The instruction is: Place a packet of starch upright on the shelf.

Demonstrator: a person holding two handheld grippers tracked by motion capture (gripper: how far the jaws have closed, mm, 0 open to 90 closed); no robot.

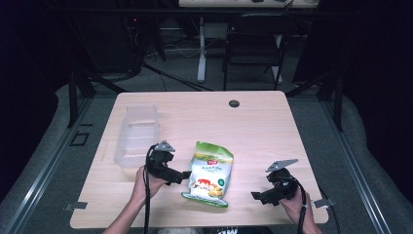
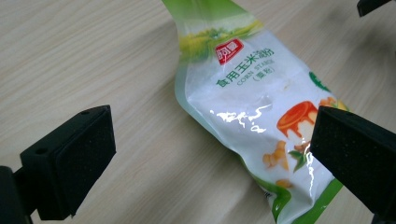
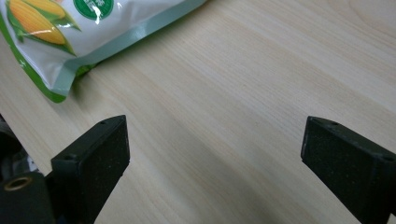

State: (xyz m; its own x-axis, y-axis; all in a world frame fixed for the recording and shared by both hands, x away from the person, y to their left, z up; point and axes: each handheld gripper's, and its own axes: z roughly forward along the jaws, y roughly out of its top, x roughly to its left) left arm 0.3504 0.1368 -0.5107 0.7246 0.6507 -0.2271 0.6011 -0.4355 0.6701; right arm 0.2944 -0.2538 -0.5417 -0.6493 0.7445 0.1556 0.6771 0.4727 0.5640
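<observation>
A white and green bag of corn starch [image 1: 209, 175] lies flat on the wooden table [image 1: 253, 131], near its front edge. My left gripper [image 1: 183, 175] sits just left of the bag, open and pointing at it. In the left gripper view the bag [image 2: 247, 93] lies between and beyond the spread jaws of that gripper [image 2: 215, 158]; the right pad [image 2: 355, 154] overlaps the bag's lower edge, though I cannot tell if it touches. My right gripper [image 1: 256, 196] rests open a short way right of the bag. Its view has bare wood between the jaws of the gripper [image 3: 215, 158] and the bag's corner [image 3: 60, 32] at upper left.
A clear plastic container [image 1: 138, 135] stands at the table's left side, just behind my left hand. A small black grommet [image 1: 234, 103] sits near the far edge. Chairs and desk legs stand on the floor beyond the table.
</observation>
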